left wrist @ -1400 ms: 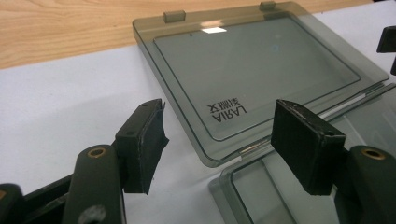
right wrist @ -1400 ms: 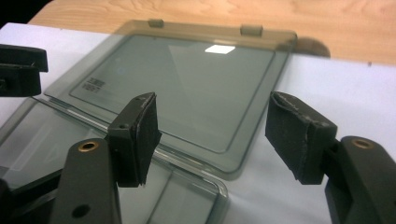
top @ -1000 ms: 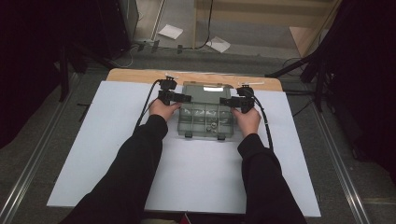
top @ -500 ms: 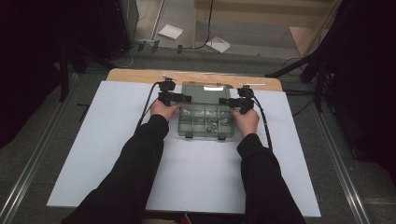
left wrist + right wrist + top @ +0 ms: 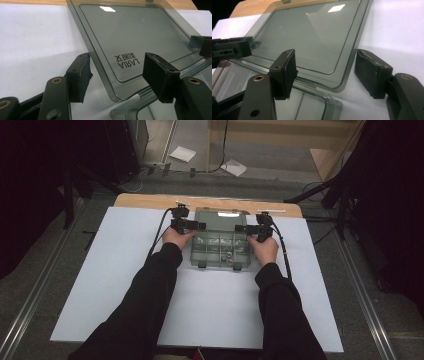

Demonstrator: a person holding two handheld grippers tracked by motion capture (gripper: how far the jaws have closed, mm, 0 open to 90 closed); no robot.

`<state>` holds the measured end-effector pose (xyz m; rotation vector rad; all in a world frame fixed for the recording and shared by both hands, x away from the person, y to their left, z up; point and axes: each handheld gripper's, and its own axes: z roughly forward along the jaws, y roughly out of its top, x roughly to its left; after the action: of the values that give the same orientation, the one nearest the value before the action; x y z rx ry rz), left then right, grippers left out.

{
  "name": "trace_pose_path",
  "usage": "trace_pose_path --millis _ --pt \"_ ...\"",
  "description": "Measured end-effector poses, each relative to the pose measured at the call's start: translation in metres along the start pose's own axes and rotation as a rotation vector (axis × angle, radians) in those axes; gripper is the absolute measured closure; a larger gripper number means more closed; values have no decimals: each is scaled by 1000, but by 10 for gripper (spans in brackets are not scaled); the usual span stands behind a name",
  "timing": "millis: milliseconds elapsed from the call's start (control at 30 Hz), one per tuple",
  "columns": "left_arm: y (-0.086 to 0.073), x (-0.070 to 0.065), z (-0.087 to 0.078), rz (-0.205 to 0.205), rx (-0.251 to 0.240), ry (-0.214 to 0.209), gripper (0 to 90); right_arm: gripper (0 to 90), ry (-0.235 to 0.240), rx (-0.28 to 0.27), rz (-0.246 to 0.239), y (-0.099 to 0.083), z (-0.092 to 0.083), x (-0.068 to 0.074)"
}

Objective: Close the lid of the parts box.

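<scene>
White table (image 5: 115,285) fills the frame's middle; the box (image 5: 218,251) sits at upper centre, its lid (image 5: 130,37) raised. Left gripper (image 5: 117,72) has been closing, fingers apart around the lid's corner; right gripper (image 5: 325,72) likewise gapes. Opening seems nearly done, though contents are unclear.

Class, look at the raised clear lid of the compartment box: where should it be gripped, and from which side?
Grip the lid at its free front corners, one hand-held gripper per side, coming from the box's outer sides. It is a thin, tilted sheet hinged at the far edge, so its side edges slide between open jaws. The left hand-held gripper and right hand-held gripper already straddle those corners.
</scene>
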<state>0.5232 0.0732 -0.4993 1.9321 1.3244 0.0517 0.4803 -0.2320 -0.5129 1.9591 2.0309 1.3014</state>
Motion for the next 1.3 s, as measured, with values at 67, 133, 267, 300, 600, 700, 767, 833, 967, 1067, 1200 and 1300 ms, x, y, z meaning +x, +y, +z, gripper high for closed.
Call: trace_pose_path --millis 67,133,267,300,600,700,767,833,967,1067,1200,1300 --pt "0 1 0 -3 -2 -14 383 388 22 3 11 0 0 -2" --pt "0 0 1 -1 -2 -11 383 390 31 9 30 0 0 -3" --pt "-1 0 1 -8 -7 -26 402 390 -2 -3 -10 0 0 1" --pt "-1 1 1 -7 -7 -27 404 391 -6 -3 -12 0 0 1" --pt "1 -2 -4 46 -10 -15 467 409 -50 -9 -68 1 -2 8" --pt "1 -2 -6 69 -13 -10 487 423 -55 -7 -71 1 -3 8" --pt "1 -2 -7 74 -11 -10 502 427 -53 -8 -78 1 -4 9" --pt "2 -2 -8 80 -16 -8 525 426 -52 -13 -82 2 -5 9" --pt "3 -2 -13 91 -25 -9 581 425 -41 -29 -86 3 -7 10" --pt "4 -4 -17 141 -36 9 628 428 -38 -40 -87 4 -10 12" --pt "4 -2 -20 134 -37 -3 669 418 -26 -53 -106 5 -14 13" --pt "4 -2 -21 140 -42 -4 679 401 -41 -59 -145 5 -14 15"
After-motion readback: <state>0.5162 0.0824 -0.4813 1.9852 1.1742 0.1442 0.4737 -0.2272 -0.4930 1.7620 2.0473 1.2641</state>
